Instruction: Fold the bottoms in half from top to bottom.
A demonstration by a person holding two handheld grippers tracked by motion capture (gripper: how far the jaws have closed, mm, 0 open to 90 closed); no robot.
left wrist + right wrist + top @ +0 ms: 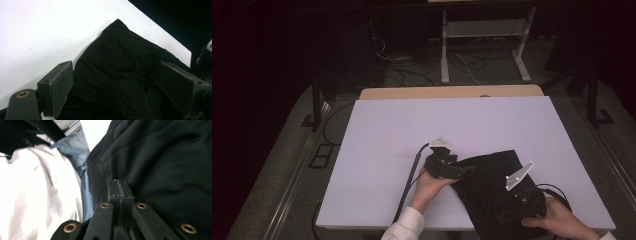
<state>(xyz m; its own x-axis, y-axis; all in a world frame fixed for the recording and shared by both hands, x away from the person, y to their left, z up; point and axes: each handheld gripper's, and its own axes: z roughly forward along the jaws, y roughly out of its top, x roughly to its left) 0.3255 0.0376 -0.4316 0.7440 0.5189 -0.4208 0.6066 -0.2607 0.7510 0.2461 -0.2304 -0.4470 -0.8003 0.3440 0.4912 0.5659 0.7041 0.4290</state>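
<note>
A black cloth [490,176] lies crumpled on the white table top [412,130], near its front right. My left gripper [465,170] lies at the cloth's left edge and points right over it. In the left gripper view the jaws [115,68] stand wide open with the black cloth [120,57] lying between and beyond them, and neither pad presses on it. My right gripper [506,215] sits low over the cloth's front part, held by the hand at the bottom right. Its pads [120,185] meet flush, tip against a fold of the cloth [162,150]. No fabric shows between them.
The table's front edge runs just below both hands. A white sleeve [37,190] and blue jeans [75,147] sit close beside the right gripper. Beyond the table's wooden far edge [452,92] stand a white metal frame [484,30] and floor cables.
</note>
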